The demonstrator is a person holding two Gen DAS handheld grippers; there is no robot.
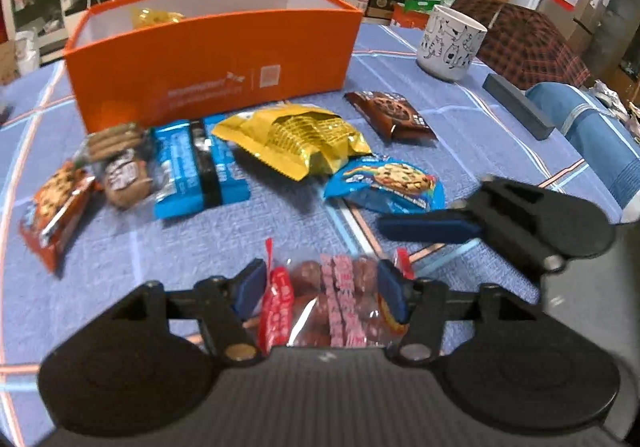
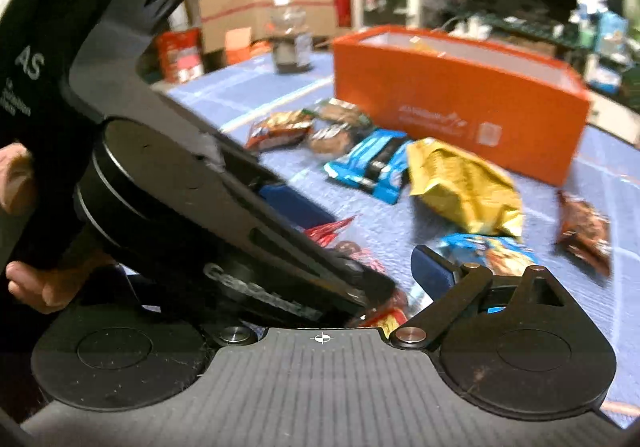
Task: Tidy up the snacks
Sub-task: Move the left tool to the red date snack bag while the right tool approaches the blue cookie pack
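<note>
Your left gripper (image 1: 322,289) has its fingers clenched on the clear candy bag (image 1: 326,303) low over the worktop (image 1: 120,255), the right gripper (image 2: 400,283) spread wide beside it; slippery film could slide out before the orange box (image 1: 216,59).

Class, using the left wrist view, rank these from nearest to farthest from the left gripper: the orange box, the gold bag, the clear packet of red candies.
1. Clear packet of red candies, between the left gripper fingers.
2. Gold bag, mid-table ahead.
3. Orange box, behind the snacks.
</note>
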